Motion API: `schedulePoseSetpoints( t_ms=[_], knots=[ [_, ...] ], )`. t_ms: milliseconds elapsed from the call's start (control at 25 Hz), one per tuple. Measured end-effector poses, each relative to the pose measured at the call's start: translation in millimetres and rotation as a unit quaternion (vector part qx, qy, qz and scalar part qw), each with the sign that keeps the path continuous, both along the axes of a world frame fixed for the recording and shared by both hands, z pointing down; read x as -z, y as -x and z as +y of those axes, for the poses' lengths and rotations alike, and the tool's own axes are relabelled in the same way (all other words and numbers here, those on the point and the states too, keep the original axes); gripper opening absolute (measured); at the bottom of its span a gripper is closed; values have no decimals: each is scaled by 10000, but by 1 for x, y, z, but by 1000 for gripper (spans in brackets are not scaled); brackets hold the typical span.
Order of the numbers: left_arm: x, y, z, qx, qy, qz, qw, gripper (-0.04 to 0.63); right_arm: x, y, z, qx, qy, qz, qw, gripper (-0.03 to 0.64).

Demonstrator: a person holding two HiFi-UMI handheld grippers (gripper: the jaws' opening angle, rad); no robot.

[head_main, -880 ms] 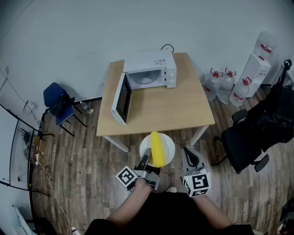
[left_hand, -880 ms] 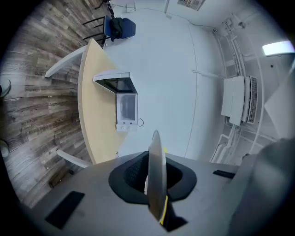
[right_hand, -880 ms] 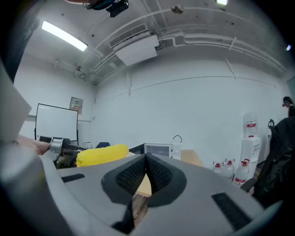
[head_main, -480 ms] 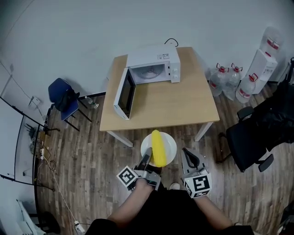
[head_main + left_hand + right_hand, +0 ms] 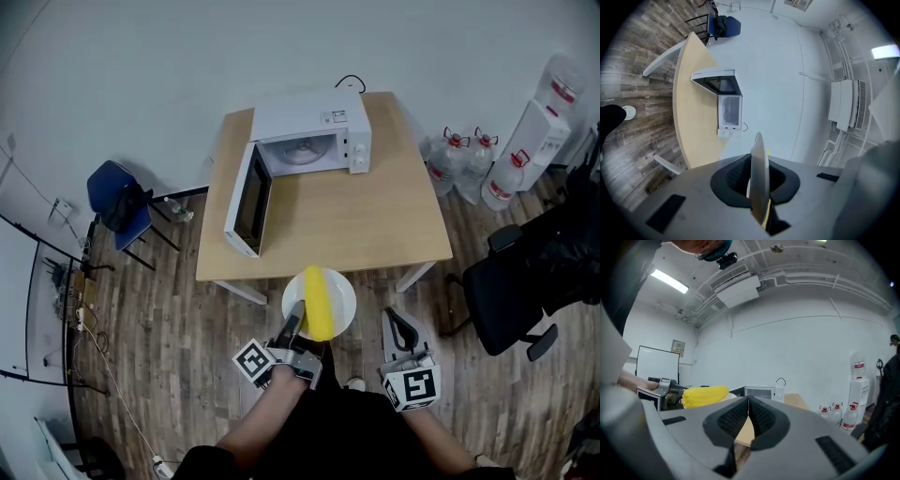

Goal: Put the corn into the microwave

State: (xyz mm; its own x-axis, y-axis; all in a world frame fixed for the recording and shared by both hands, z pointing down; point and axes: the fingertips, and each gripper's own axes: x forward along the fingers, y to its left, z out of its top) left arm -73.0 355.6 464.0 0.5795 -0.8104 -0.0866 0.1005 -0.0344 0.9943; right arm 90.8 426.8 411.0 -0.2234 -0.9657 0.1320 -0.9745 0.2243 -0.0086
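A yellow corn cob (image 5: 319, 302) lies on a white plate (image 5: 344, 294). My left gripper (image 5: 293, 323) is shut on the plate's near rim and holds it level, just in front of the table's front edge. In the left gripper view the plate (image 5: 758, 176) shows edge-on between the closed jaws. The white microwave (image 5: 309, 136) stands at the back of the wooden table (image 5: 366, 225) with its door (image 5: 246, 199) swung wide open to the left. My right gripper (image 5: 401, 328) is shut with nothing in it, to the right of the plate. In the right gripper view the corn (image 5: 705, 395) is at the left.
A blue chair (image 5: 117, 202) stands left of the table and a black office chair (image 5: 525, 281) to its right. Several water bottles (image 5: 469, 164) and a white dispenser (image 5: 530, 141) stand at the far right. Wood floor surrounds the table.
The head view has swayed a little. The plate with the corn stays in my left gripper by the table's front edge. My right gripper has drifted slightly down and to the right.
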Motion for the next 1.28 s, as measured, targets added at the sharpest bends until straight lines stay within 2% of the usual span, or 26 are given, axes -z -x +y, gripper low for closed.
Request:
schedulePoseSetpoints(
  t_ms=[120,400,600,840,1080,1280],
  knots=[
    [0,4,-34,77,-85,-46,9999,25,-2,-2,-33,-52,93,51,9999,61],
    [-13,17,-105,56,26,-125,9999,25,-4,9,-115,46,393,321,9987,61],
    [-20,30,-155,3,126,26,9999,25,15,21,-170,-96,119,316,9994,61],
    [-15,28,-211,-477,-119,87,9988,23,3,35,-232,-161,307,382,9987,61],
    [-28,16,-243,-952,68,-7,9954,25,-5,24,-265,-665,455,423,9958,61],
    [-27,-1,-255,-1144,64,-2,9934,25,0,10,-274,-806,471,491,9944,61]
  ],
)
